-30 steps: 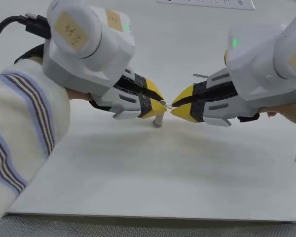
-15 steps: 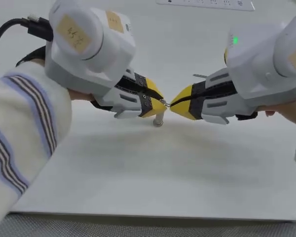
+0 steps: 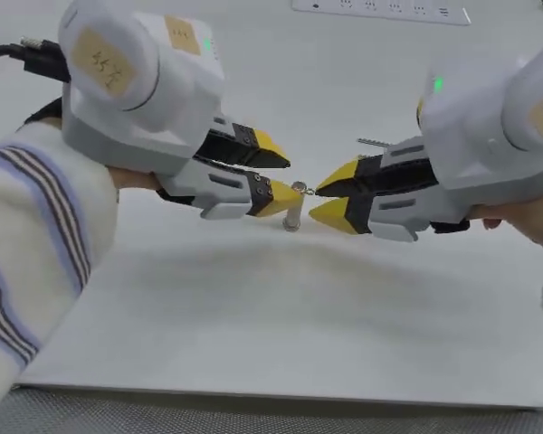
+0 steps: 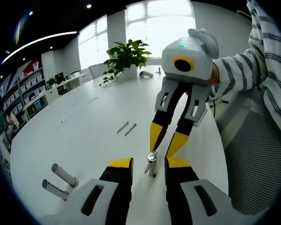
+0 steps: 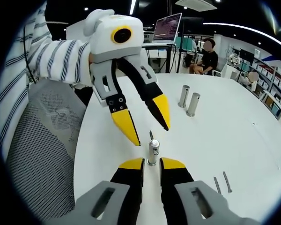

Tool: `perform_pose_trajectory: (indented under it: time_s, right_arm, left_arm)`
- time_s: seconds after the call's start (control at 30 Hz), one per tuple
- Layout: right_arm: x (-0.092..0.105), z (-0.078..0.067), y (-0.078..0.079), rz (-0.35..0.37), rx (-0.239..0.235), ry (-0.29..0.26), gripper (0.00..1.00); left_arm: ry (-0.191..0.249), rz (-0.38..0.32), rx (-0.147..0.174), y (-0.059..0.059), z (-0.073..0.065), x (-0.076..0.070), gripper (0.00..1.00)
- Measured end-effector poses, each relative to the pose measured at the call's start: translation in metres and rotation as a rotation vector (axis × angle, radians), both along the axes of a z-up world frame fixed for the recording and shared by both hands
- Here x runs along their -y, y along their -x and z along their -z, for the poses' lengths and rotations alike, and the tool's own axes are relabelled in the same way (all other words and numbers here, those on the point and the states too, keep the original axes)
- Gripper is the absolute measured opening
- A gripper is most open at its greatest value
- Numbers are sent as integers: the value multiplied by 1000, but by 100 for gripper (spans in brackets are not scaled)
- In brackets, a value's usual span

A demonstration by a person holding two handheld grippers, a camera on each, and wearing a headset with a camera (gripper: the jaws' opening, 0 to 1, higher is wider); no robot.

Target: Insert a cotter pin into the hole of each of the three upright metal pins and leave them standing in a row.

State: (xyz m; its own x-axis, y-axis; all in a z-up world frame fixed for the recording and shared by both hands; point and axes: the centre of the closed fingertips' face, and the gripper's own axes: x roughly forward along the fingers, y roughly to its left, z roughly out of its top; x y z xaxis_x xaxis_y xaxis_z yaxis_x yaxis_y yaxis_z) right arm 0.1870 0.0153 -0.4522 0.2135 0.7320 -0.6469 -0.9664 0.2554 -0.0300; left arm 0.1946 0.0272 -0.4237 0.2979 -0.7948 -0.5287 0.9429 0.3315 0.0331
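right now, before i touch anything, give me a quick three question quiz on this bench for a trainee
1. True or false: the left gripper and right gripper are both shut.
2. How many loose cotter pins lie flat on the table?
3. The metal pin between the grippers is: A lying down, B standing upright, C lifted off the table.
Key: 1 false, both are open. 2 two. 3 B.

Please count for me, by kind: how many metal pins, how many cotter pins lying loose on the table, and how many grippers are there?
Metal pins: 3
Loose cotter pins: 2
Grippers: 2, the left gripper and the right gripper
Total: 7
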Motion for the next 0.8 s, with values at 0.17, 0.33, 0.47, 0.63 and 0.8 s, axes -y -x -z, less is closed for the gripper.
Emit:
perform_pose_trajectory:
  time_s: [0.17, 0.33, 0.47, 0.63, 0.8]
  right_arm:
    - [-4, 5, -1, 44, -39, -47, 10]
    - [-7, 10, -5, 72, -56, -65, 12]
    - [-9, 11, -6, 89, -67, -81, 12]
    - [-12, 14, -7, 98, -83, -95, 11]
    - [-16, 18, -8, 108, -91, -98, 10]
  left_arm:
    - [64, -45, -28, 7, -4, -8, 41]
    - [109, -82, -43, 10, -5, -22, 54]
    - [135, -117, -53, 6, 0, -37, 69]
    - [159, -166, -70, 3, 6, -44, 86]
    - [131, -207, -54, 1, 14, -51, 98]
